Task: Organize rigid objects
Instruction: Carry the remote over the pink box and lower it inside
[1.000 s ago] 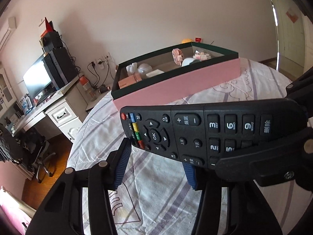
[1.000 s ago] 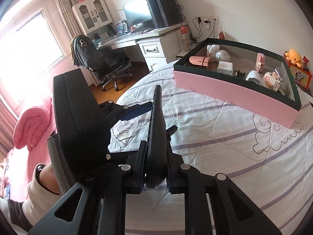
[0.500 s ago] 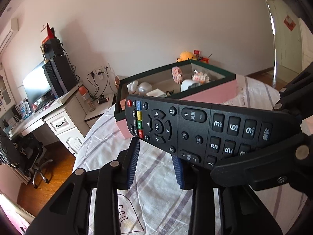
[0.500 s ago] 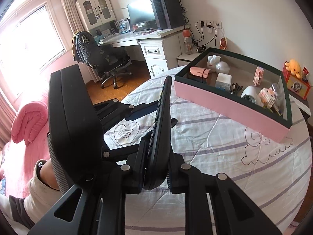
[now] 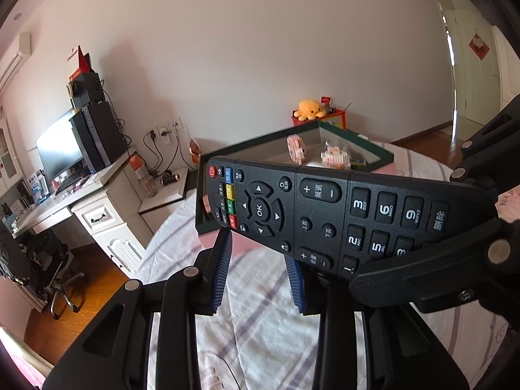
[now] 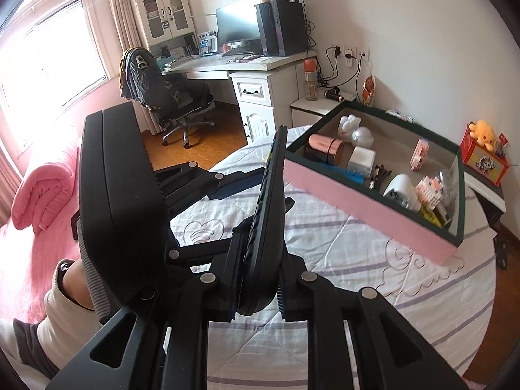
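A bedroom, with a striped quilt (image 6: pixel 325 308) spread below. The black remote (image 5: pixel 325 214) is held edge-up above it, clamped by the right gripper (image 6: pixel 258 279), near the pink box (image 6: pixel 367 201) of small items. The left gripper (image 5: pixel 260 269) stands spread, grasping nothing, beneath the remote.

the black button-covered remote control (image 5: pixel 312 214) has risen toward frame centre. it now overlaps the pink, dark-rimmed open box (image 5: pixel 373 156), which sits higher.
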### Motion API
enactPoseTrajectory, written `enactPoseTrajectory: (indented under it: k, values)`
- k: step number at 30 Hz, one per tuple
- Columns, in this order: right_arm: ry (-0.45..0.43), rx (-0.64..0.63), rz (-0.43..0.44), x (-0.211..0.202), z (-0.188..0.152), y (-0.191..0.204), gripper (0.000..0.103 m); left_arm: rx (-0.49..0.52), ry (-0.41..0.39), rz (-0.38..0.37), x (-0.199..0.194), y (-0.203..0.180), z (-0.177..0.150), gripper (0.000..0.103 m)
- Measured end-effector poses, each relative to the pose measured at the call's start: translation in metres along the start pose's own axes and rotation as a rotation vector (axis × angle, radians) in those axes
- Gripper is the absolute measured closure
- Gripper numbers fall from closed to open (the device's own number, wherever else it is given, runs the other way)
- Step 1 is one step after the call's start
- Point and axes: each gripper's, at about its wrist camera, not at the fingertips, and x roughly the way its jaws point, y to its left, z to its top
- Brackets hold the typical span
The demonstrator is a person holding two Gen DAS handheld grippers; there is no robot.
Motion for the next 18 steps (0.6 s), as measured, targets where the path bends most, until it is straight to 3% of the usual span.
enactPoseTrajectory:
  k: [11, 18]
  values:
    - [-0.041, -0.02, -0.039, -0.009, 0.051, -0.041, 0.085, 0.079, -0.039, 0.025, 0.033, 0.004, 0.063, 0.07]
    - [-0.03, -0.009, -0.05, 0.006, 0.08, -0.082, 0.085, 0.118, -0.034, 0.009, 0.081, 0.003, 0.097, 0.068]
